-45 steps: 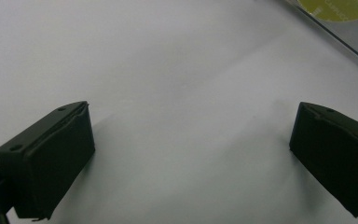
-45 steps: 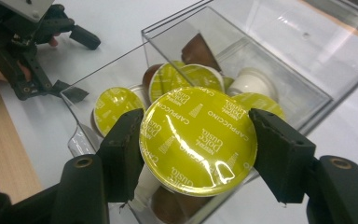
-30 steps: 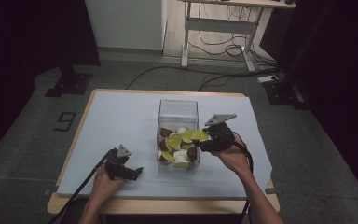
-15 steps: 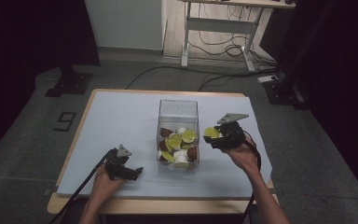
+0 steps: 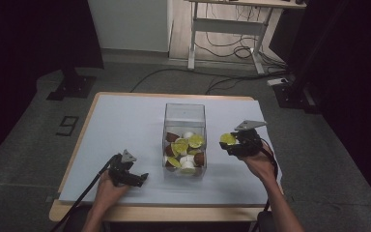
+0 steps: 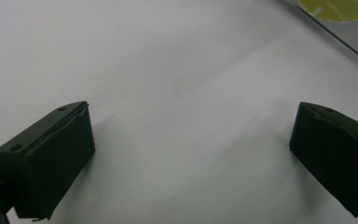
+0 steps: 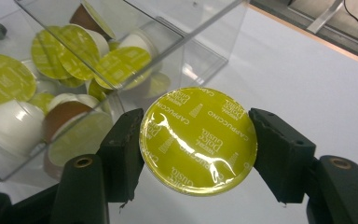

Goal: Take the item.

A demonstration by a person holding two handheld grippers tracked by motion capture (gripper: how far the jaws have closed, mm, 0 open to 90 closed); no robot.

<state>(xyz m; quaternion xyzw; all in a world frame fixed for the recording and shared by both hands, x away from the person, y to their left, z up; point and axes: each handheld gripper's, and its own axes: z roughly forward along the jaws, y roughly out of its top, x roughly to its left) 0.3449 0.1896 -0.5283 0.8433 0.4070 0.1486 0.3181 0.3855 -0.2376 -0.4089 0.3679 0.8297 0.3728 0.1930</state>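
The high view is dim, its edges falling into near black, with only the pale counter (image 5: 125, 125) lit from above. Both gripper views are brighter but soft; glare streaks the yellow foil lid (image 7: 198, 140), and faint shadows lie under the blurred jaws.

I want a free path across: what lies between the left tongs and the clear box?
Bare white table top; the high view shows nothing between the left tongs and the clear box.
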